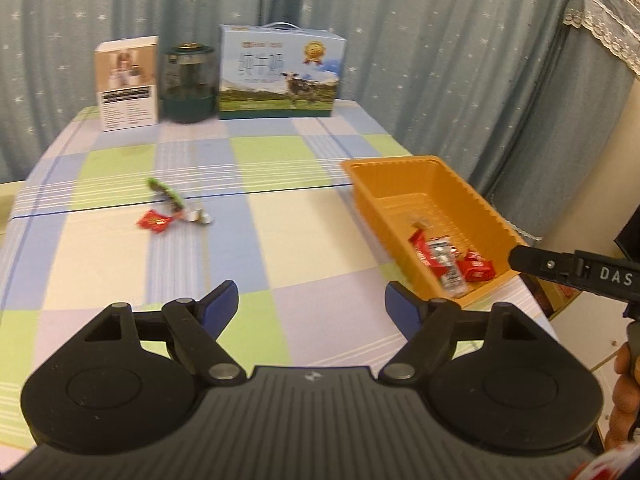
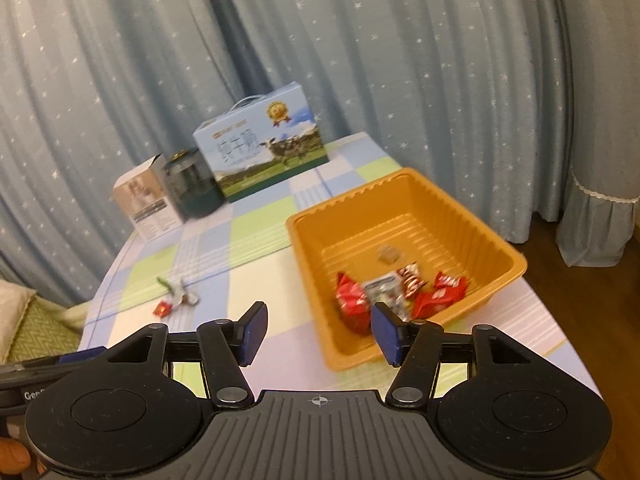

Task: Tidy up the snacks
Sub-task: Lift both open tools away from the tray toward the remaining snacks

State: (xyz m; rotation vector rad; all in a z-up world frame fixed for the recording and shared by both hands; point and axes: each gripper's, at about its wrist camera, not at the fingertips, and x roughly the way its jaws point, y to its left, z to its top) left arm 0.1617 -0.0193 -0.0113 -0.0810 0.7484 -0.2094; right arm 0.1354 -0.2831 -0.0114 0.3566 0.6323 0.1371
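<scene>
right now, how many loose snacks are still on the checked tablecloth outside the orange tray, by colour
long green wrapped snack: 1
small red wrapped snack: 1
small silver wrapped snack: 1
total: 3

We see blue star-dotted curtains (image 2: 400,60) all around, brown wood floor (image 2: 540,256) at three o'clock, a lace-trimmed cover (image 1: 600,16) at two, and a checked cloth (image 1: 280,208) over the surface.
</scene>
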